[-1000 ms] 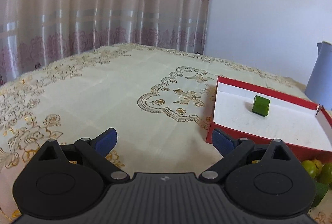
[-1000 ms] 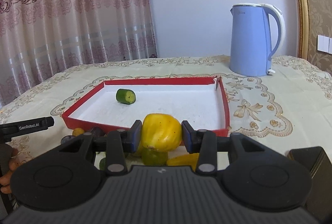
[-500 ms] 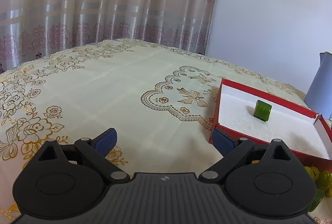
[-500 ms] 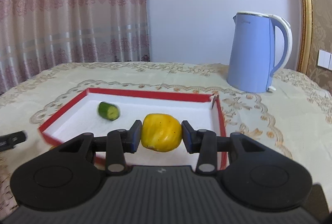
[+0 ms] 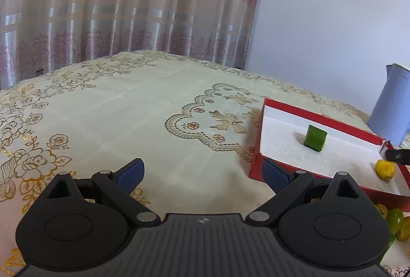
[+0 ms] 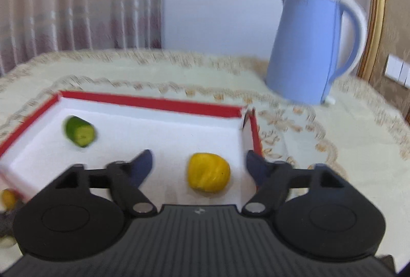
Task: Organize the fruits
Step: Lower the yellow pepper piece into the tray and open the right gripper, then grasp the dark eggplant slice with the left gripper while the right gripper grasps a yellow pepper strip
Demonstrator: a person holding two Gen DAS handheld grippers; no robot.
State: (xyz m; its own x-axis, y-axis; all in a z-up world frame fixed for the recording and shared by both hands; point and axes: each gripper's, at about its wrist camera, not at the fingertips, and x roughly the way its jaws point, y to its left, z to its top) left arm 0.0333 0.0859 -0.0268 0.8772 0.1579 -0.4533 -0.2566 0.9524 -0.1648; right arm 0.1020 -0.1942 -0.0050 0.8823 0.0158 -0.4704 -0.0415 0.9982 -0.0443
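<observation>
A red tray (image 6: 153, 104) with a white floor holds a green cucumber piece (image 6: 79, 131) at its left and a yellow fruit (image 6: 208, 172) near its right wall. My right gripper (image 6: 200, 165) is open, with the yellow fruit lying on the tray floor between its fingers. In the left wrist view the tray (image 5: 320, 115) is at the right with the cucumber piece (image 5: 315, 137) and the yellow fruit (image 5: 385, 169). My left gripper (image 5: 202, 172) is open and empty over the tablecloth, left of the tray.
A blue kettle (image 6: 311, 46) stands behind the tray's right corner, also in the left wrist view (image 5: 393, 105). Several green and yellow fruits (image 5: 394, 220) lie on the cloth in front of the tray. A small yellow fruit (image 6: 7, 198) lies by the tray's near left corner.
My right gripper moved over the tray, opened and let go of the yellow fruit, which now lies on the tray floor. My left gripper shifted slightly and stayed open.
</observation>
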